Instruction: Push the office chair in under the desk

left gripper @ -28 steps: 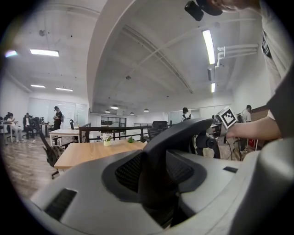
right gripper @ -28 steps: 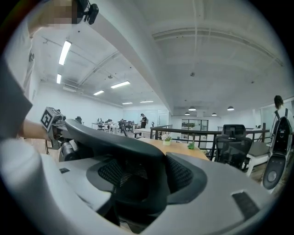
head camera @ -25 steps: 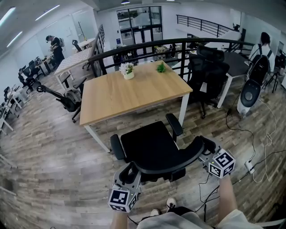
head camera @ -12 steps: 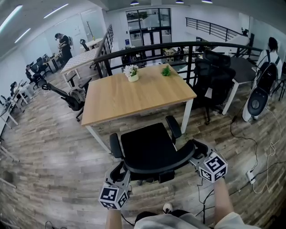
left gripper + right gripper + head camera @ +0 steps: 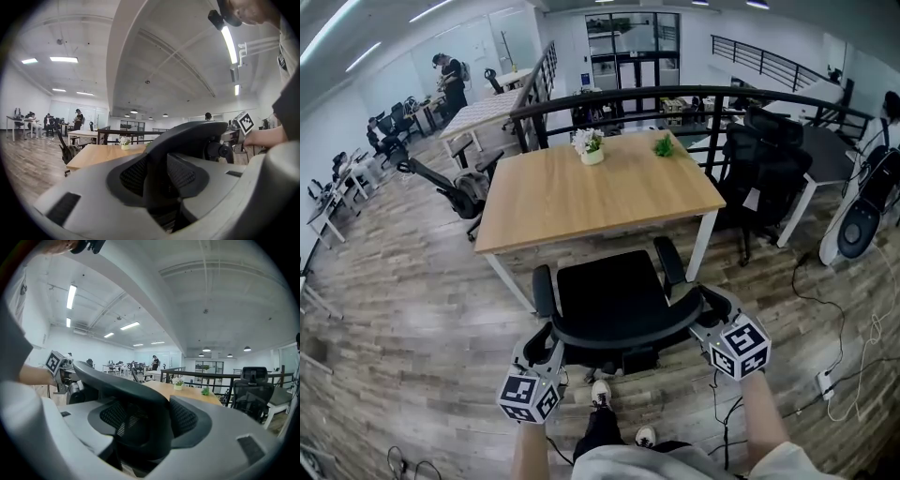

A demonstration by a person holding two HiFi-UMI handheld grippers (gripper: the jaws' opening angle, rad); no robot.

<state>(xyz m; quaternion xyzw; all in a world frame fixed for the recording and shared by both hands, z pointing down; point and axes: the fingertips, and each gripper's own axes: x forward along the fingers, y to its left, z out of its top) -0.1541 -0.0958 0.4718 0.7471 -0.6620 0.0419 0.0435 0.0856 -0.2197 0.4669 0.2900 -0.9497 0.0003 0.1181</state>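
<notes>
The black office chair stands in front of the wooden desk, its seat front close to the desk's near edge. Its curved backrest rim runs between my two grippers. My left gripper holds the rim's left end; its jaws have just been closing, and the black mesh backrest fills the gap between them. My right gripper is shut on the rim's right end, and the backrest sits between its grey fingers. The other gripper's marker cube shows in each gripper view.
A white flower pot and a small green plant stand at the desk's far edge. A second black chair is at the right, a reclined chair at the left, a dark railing behind. Cables lie on the floor at right.
The chair has rolled forward toward the desk, with both grippers following on the backrest rim. The person's foot has stepped forward behind the chair.
</notes>
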